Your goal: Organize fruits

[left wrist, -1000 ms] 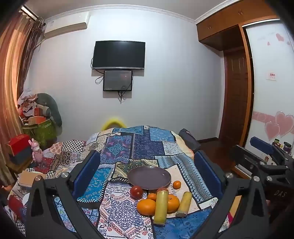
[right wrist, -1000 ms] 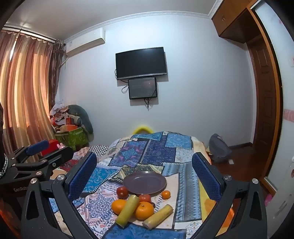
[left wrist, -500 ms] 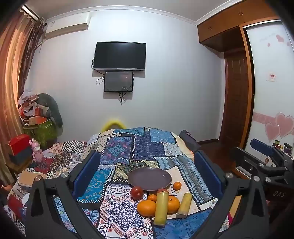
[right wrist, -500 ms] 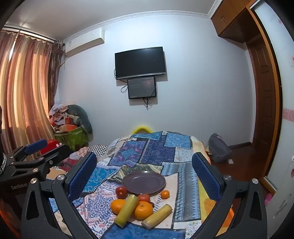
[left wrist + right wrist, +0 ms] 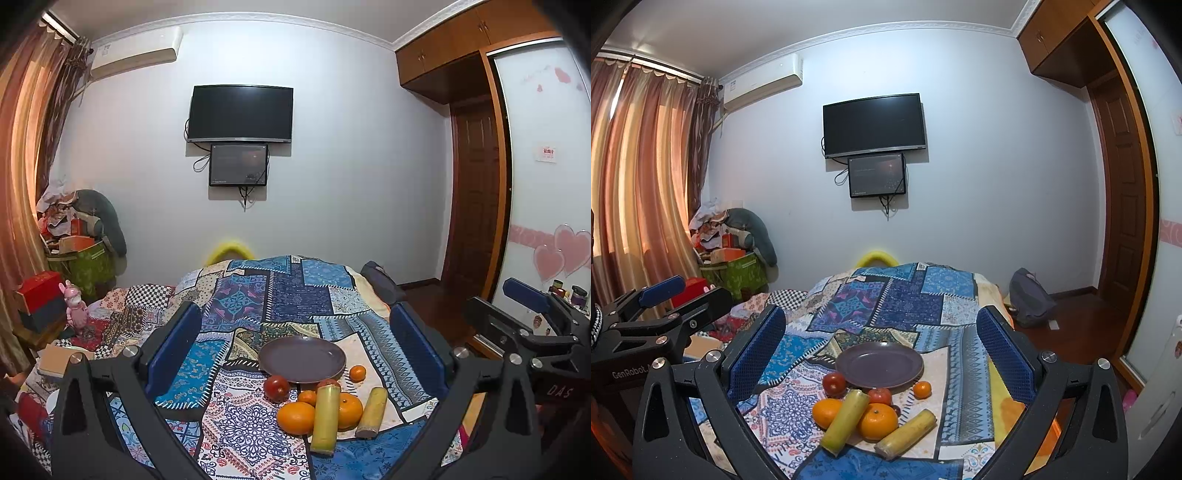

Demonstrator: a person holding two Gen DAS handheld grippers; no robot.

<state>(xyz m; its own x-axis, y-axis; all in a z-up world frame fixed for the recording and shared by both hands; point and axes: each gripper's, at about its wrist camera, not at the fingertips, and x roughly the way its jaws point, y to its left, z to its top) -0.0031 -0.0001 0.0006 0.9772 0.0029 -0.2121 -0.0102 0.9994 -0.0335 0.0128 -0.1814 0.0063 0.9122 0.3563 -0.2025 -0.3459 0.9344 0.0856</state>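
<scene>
1. While both grippers hang above the near end of the bed, the left gripper has its jaws spread wide with nothing between them, and the right gripper stands just as wide and empty.
2. On the patchwork quilt lies a dark purple plate, bare of fruit.
3. Just in front of the plate the fruit sits clustered: a red apple touching the rim, a large orange, a second orange, a red fruit between them, and a small mandarin slightly apart to the right.
4. Two yellow-green sugarcane-like stalks lie across the pile; one leans on the oranges.
5. The oranges look firm and round, likely to roll on the soft quilt; gripping across the widest part seems safest.
6. The apple's skin looks smooth and probably slippery, so a centred squeeze suits it.
7. The stalks seem stiff and light; mid-length is the sensible hold.
</scene>
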